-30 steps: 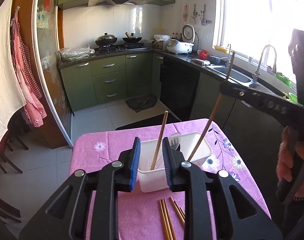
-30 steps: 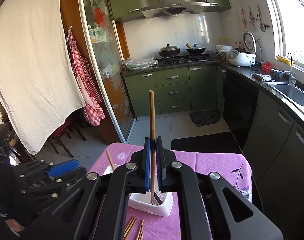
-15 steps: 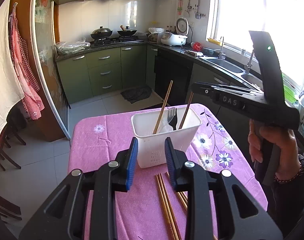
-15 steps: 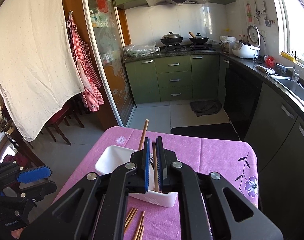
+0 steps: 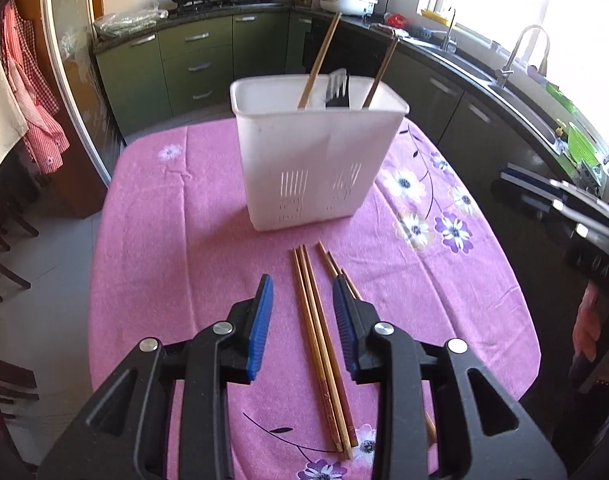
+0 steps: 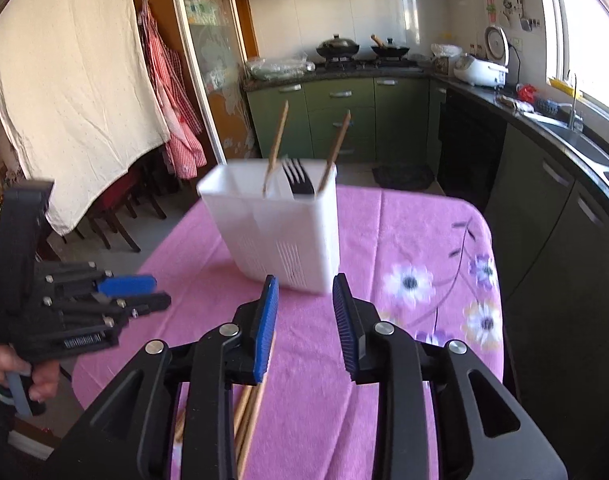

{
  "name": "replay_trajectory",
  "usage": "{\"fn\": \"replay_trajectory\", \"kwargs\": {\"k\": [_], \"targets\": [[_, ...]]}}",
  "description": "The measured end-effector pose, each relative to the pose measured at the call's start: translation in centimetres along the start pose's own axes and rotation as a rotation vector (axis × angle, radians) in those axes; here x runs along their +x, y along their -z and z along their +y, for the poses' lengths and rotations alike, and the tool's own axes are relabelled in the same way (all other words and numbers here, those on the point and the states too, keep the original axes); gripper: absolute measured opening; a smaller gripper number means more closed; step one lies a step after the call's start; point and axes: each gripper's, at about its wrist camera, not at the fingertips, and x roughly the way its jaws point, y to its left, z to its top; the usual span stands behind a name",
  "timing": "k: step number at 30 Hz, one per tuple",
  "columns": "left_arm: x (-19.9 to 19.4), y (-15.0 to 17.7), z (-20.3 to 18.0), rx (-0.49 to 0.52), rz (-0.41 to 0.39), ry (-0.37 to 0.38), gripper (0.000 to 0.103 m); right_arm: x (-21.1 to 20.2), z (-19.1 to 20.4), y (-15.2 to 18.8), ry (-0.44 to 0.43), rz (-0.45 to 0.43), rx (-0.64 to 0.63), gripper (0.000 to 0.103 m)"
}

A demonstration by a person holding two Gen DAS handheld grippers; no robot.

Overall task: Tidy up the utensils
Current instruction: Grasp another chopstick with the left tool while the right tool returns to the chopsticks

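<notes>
A white utensil caddy (image 5: pixel 316 160) stands near the middle of the worktop (image 5: pixel 152 240), on its pink floral cloth, holding two upright wooden chopsticks (image 5: pixel 319 62) and a black fork (image 5: pixel 338 90) between them. At 6 o'clock from the caddy, loose chopsticks (image 5: pixel 320 344) lie flat on the cloth in a close bundle. The left gripper (image 5: pixel 302 328) hangs over them, jaws wide, holding nothing, its blue pads straddling the bundle. The right gripper (image 6: pixel 306 320) is also spread wide and empty, facing the caddy from 5 o'clock, near the cloth's edge.
</notes>
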Motion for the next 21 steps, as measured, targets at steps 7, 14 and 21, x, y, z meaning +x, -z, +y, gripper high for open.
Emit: {"fn": "replay_trajectory", "kwargs": {"k": [7,14,21], "targets": [[5.6,1.6,-0.3,-0.046,0.190,0.017,0.029,4.1,-2.2,7.9,-0.011,0.147,0.074,0.035],[8.9,1.6,-0.4,-0.068,0.271,0.005,0.019,4.3,-3.3,9.3,-0.023,0.153,0.113,0.037],[10.8,0.9,0.3,-0.077,0.298,-0.034,0.016,4.6,-3.6,9.4,-0.037,0.157,0.131,0.039]]}}
